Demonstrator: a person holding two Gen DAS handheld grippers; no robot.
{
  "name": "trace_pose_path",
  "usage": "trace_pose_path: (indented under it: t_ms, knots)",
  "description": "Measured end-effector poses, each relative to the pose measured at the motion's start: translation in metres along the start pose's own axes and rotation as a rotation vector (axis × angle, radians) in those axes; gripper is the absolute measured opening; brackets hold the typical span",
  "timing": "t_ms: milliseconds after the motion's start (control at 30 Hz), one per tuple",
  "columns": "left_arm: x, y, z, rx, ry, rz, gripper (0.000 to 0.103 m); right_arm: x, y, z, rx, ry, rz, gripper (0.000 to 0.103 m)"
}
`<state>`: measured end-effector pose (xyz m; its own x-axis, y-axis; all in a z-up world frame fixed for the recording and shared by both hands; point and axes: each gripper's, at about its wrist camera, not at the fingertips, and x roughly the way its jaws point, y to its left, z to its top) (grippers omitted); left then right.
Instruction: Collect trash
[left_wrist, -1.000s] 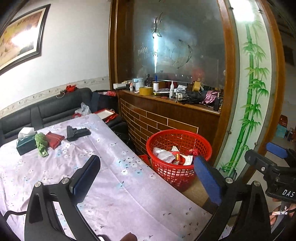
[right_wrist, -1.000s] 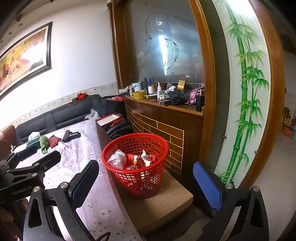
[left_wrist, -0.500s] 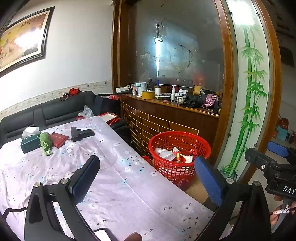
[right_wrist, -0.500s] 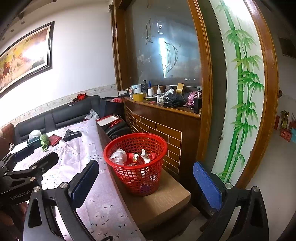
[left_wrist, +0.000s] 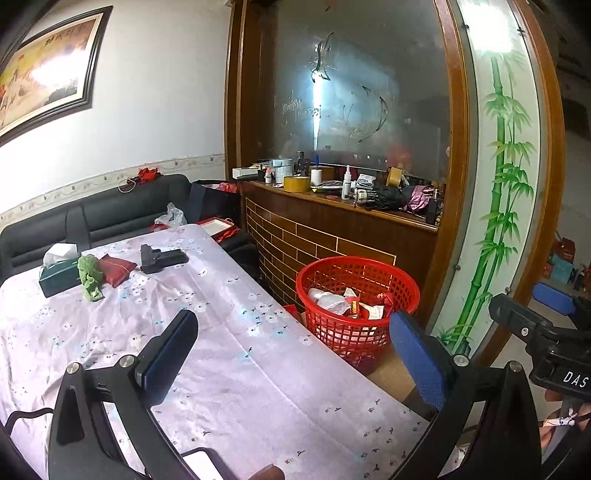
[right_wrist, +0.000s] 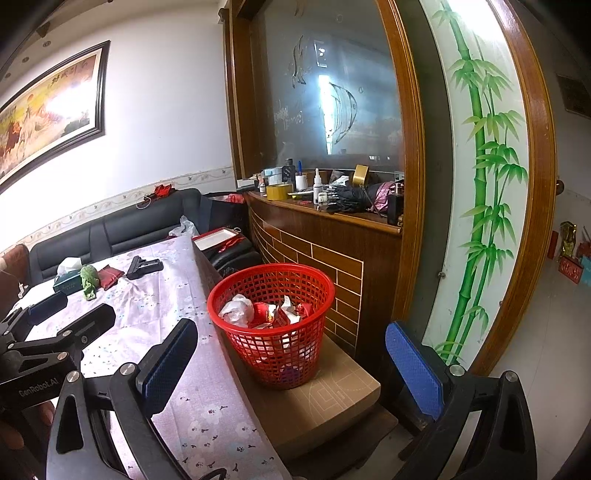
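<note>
The basket (right_wrist: 272, 325) is bright red plastic mesh, and the trash (right_wrist: 269, 312) in it is white and red. A pale lilac cloth (left_wrist: 207, 354) printed with small white and blue blossoms covers the bench. On it lie a dark green tissue box (left_wrist: 59, 275), a green rag (left_wrist: 90, 275), a red pouch (left_wrist: 116, 267) and a black tool (left_wrist: 162, 257). Each claw (left (left_wrist: 293, 356), right (right_wrist: 291, 363)) is black with blue textured pads. The panel (right_wrist: 480, 177) behind is white with green bamboo, framed in brown wood.
</note>
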<state>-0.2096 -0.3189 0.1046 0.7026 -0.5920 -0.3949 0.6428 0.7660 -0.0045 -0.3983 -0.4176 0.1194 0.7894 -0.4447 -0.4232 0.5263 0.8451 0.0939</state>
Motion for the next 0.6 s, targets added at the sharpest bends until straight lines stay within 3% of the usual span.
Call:
trace_pose_path:
  t_ms: [600]
  knots:
    - [-0.0023,-0.0053,-0.0011,0.02,-0.001,-0.016,0.103,0.0011,-0.0008,-0.0006,0.0,0.003,-0.001,0.103]
